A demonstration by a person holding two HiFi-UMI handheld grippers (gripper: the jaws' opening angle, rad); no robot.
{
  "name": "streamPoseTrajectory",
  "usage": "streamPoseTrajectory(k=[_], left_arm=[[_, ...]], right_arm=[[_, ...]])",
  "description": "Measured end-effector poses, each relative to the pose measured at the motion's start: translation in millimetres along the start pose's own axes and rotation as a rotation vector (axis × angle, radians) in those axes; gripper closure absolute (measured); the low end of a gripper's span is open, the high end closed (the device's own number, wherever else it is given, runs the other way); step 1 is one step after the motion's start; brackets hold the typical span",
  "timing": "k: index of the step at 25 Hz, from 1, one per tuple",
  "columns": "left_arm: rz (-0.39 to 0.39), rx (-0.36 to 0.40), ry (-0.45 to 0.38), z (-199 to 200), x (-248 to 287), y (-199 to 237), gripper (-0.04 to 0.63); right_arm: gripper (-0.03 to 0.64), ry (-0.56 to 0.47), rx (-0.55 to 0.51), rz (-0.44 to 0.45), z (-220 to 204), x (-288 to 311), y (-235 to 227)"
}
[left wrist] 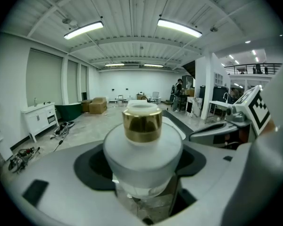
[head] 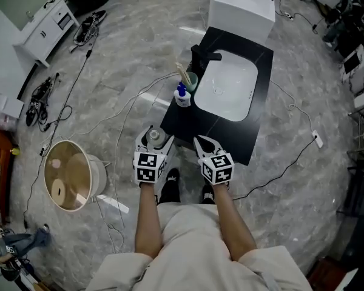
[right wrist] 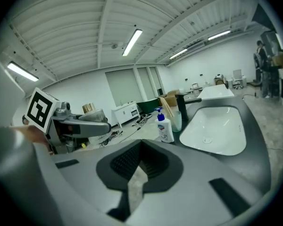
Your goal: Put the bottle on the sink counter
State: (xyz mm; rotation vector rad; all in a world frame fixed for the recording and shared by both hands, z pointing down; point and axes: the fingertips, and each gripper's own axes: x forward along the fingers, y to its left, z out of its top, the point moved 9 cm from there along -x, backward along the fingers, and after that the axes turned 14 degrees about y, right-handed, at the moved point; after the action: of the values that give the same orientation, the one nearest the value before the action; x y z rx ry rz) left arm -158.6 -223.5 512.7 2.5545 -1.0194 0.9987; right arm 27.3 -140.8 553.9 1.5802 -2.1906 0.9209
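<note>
A frosted white bottle (head: 153, 136) with a gold collar sits upright between the jaws of my left gripper (head: 155, 142), which is shut on it. It hangs just off the near left corner of the black sink counter (head: 188, 123). In the left gripper view the bottle (left wrist: 142, 147) fills the middle and the left gripper (left wrist: 142, 178) clamps its body. My right gripper (head: 202, 145) is beside it over the counter's near edge. In its own view the right gripper (right wrist: 140, 163) has its jaws shut on nothing. The white basin (right wrist: 217, 126) lies ahead.
On the counter's left side stand a blue-capped soap bottle (head: 182, 96), a green cup (head: 190, 81) with sticks and a black faucet (head: 204, 56). A round wooden bin (head: 73, 174) and cables (head: 79, 71) are on the floor to the left. A white block (head: 242, 5) stands beyond the counter.
</note>
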Motion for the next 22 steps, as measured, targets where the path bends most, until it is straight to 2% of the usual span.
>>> streamPoseTrajectory(k=[13,22], left_arm=[[-0.232,0.253,0.026,4.2,68.7,41.2,0.258],[-0.321,0.285,0.023,-8.1,114.8,41.7,0.258]], right_arm=[[0.612,0.009,0.104,-0.181,10.3,44.0,7.3],[0.612,0.068,0.083,-0.273,37.8,65.1,-3.8]])
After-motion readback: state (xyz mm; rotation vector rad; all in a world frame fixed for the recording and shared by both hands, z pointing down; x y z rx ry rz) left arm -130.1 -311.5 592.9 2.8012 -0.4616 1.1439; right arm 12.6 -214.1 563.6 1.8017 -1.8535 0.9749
